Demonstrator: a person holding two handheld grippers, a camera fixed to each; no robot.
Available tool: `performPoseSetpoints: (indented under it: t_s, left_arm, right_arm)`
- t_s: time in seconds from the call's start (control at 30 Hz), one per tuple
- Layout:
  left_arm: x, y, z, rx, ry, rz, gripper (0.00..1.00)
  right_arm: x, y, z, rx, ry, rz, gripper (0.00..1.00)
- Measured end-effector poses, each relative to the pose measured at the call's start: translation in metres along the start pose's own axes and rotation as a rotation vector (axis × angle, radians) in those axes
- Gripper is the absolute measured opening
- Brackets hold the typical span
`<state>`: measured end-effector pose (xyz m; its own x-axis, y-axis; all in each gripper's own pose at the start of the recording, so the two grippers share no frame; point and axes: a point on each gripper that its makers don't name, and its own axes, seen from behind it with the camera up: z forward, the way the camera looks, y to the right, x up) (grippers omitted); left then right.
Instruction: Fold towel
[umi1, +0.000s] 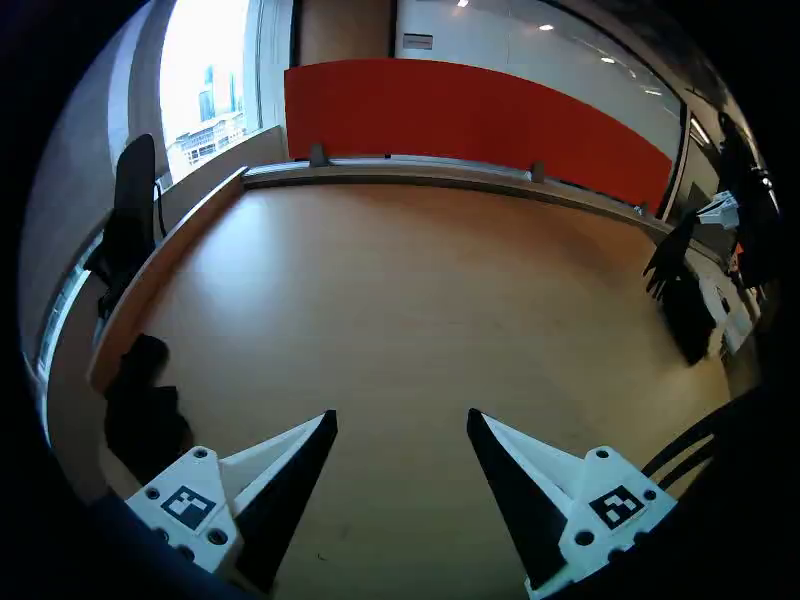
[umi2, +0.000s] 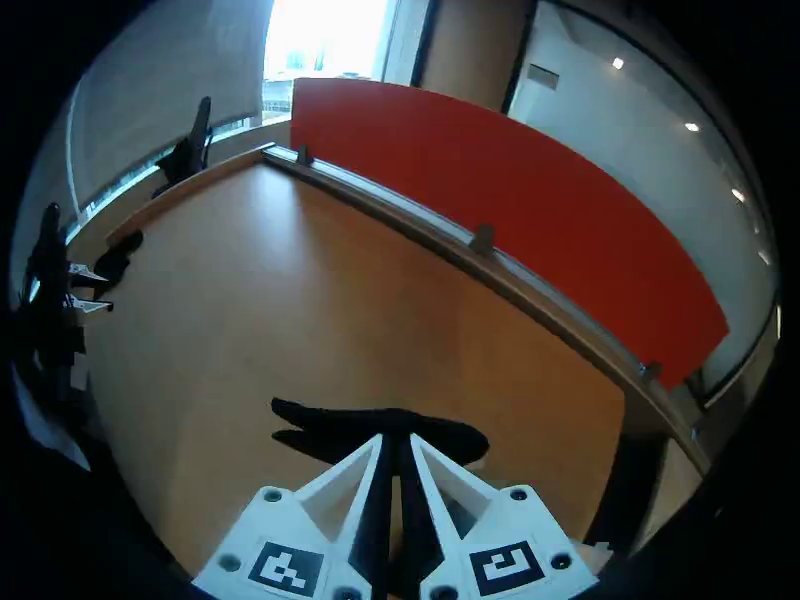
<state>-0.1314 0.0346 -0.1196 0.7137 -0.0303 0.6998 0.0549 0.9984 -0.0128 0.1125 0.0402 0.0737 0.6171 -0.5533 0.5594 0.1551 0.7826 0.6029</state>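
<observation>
Observer: Orange-brown wooden desk (umi1: 400, 300), long red partition panel (umi1: 480, 120) along its far edge, bright window (umi1: 205, 90) beyond, black office chair (umi1: 135, 200) off the left side. Left gripper view: your left gripper (umi1: 400, 425) has its fingers spread wide. Nothing between them, just desk below.

Operator: Towel from that side?

Observer: Far right, near the desk edge: black soft cloth towel (umi1: 685, 300), a limp dark shape hanging under something white, probably your other gripper. Small there, so not certain.

Operator: And the right gripper view?

Observer: Clearer. Your right gripper (umi2: 397, 440) has its fingers nearly together, with black fabric in the narrow slot between them. Reads as pinched. Towel spreads sideways just past the fingertips, ragged outline, over the near part of the desk, well apart from the partition. Cannot tell whether it touches the wood.

Operator: How will it handle?

Observer: Judgement only: light, floppy, no stiffness. It will likely sag and bunch from a single pinch, and thin cloth can slip out of smooth fingers. No breakage worry. Take a second hold with your left gripper at a corner or along the hem, away from the present pinch, so the edge pulls straight between both before you lay it down and fold. Corners don't stand out against the black; find one by the outline.
</observation>
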Motion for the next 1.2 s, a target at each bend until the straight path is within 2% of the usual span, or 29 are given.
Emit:
performPoseSetpoints:
  t_s: [0.3,0.67,0.9,1.2]
  left_arm:
    - [-0.002,0.005,0.0,0.011,-0.01,0.008,0.97]
    - [0.0,0.011,0.0,0.014,-0.016,0.018,0.97]
    - [0.003,0.014,-0.001,0.014,-0.016,0.025,0.97]
    - [0.004,0.018,-0.001,0.009,-0.016,0.035,0.97]
  right_arm:
    - [-0.014,0.056,0.0,-0.06,-0.049,0.017,0.04]
    - [-0.026,0.099,-0.004,-0.106,-0.089,0.039,0.04]
    - [-0.035,0.117,-0.009,-0.127,-0.102,0.064,0.04]
    - [-0.048,0.122,-0.015,-0.135,-0.111,0.078,0.04]
